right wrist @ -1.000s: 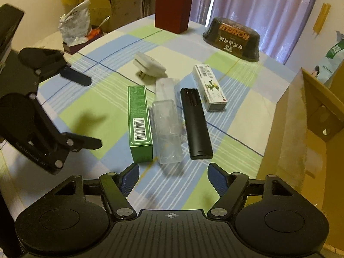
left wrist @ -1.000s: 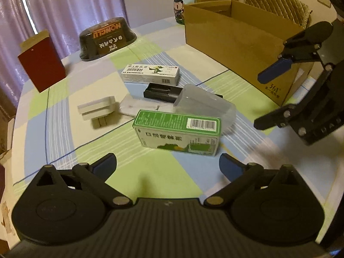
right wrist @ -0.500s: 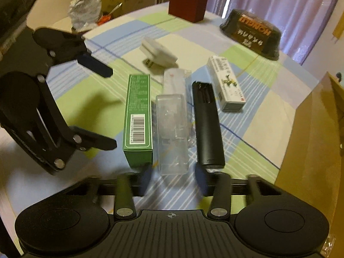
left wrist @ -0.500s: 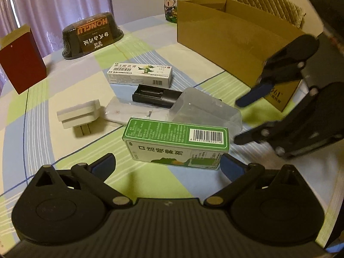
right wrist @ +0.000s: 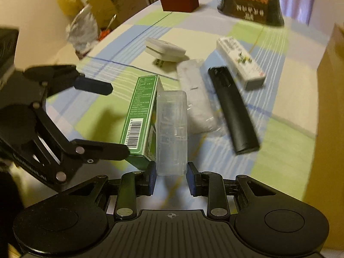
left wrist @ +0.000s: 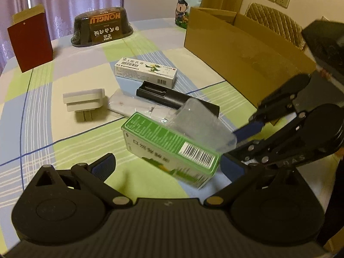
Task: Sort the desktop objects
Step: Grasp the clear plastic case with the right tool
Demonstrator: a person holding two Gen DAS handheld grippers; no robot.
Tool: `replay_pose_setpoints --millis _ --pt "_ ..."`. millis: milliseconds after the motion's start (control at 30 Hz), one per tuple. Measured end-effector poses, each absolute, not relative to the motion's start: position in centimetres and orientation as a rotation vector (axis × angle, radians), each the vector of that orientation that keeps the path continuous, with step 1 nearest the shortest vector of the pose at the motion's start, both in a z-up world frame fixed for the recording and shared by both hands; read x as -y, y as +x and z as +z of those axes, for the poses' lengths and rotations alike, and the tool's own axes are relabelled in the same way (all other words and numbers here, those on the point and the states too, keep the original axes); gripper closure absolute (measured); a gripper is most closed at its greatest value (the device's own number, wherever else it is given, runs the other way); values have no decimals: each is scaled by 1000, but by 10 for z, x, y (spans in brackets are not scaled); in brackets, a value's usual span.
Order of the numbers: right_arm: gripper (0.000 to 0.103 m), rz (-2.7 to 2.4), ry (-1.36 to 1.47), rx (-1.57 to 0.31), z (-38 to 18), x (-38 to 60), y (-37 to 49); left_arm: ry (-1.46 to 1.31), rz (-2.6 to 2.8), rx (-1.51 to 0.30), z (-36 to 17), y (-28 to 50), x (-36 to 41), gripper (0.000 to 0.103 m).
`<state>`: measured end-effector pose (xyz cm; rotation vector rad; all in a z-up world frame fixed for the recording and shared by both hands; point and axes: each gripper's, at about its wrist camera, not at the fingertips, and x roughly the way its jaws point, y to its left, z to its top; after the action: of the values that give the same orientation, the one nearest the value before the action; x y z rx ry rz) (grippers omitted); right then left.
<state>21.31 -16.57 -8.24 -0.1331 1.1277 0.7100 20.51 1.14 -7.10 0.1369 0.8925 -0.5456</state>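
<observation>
Right gripper (right wrist: 171,175) at the near end of the clear case (right wrist: 171,129).
Its 2 pads flanked the case, contact uncertain (blur); long axis ran straight away, beside the green box (right wrist: 139,118). Left gripper (left wrist: 167,165) gaped wide, empty.

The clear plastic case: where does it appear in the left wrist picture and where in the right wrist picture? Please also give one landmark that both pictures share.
Left wrist: the clear plastic case is right of centre, tilted, between the right gripper's blue pads.
Right wrist: the case is at lower centre, between that gripper's fingers.
Shared landmark: the green box, touching the case's side.
</observation>
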Motion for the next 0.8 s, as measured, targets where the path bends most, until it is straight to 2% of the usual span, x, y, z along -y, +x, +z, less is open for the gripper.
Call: replay_pose_setpoints --millis 167,467,633,800 --pt "74 743 -67 -1161 -81 158 192 117 -512 -896 -65 194 -18 1" --pt "74 569 -181 -1096 -73 167 178 46 -387 -935 -74 191 -16 2" --pt "74 569 -194 -1086 -75 172 178 27 -355 -959 -83 197 -14 11" --pt "74 573 -186 -1082 -77 175 177 56 -378 -980 -87 203 -14 29"
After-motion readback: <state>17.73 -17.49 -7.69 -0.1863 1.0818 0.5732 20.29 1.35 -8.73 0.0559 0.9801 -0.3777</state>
